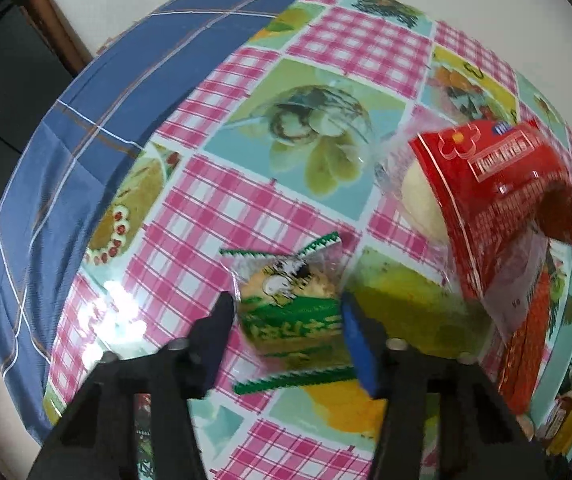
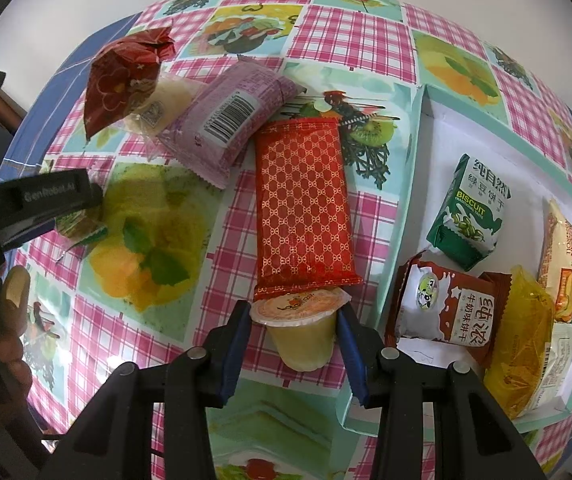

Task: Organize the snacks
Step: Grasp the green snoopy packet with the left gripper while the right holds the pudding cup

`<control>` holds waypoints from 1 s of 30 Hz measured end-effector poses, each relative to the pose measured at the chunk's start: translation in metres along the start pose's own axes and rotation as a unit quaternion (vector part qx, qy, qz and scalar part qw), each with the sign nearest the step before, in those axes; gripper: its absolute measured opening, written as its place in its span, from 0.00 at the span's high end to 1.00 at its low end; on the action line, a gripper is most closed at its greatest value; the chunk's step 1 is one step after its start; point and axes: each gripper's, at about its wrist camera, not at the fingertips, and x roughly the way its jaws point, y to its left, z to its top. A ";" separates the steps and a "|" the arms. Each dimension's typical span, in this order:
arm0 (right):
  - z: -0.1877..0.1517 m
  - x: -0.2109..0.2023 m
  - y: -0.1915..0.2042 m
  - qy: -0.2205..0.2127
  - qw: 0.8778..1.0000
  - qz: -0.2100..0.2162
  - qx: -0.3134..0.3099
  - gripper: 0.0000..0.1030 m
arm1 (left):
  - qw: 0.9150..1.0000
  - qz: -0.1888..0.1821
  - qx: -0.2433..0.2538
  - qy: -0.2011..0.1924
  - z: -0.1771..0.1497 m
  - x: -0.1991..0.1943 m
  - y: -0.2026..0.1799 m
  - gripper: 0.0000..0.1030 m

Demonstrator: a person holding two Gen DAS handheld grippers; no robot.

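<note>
A: Left tongs status?
B: Clamped on a small green biscuit packet, held above the checked surface. Red-wrapped bun sits just to the right of it.
A: Right tongs?
B: Fingers straddle a yellow jelly cup, pads at the lid rim; looks gripped. Cup touches the bottom edge of the red patterned pack.
A: Where's the rest?
B: Pink packet beside the red pack, partly over the bun. White tray on the right holds a green biscuit pack, brown biscuit pack and a yellow bag.
</note>
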 end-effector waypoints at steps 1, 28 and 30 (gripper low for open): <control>0.000 0.000 0.000 0.000 1.000 0.000 0.000 0.56 | 1.000 -0.001 0.004 0.000 -0.002 0.000 -0.003 0.50; -0.004 -0.070 -0.018 -0.068 0.997 0.034 0.033 0.56 | 0.993 -0.069 -0.005 -0.100 -0.011 -0.108 0.004 0.50; -0.004 -0.070 -0.022 -0.067 0.996 0.034 0.038 0.56 | 0.992 -0.071 -0.002 -0.103 -0.013 -0.110 0.001 0.50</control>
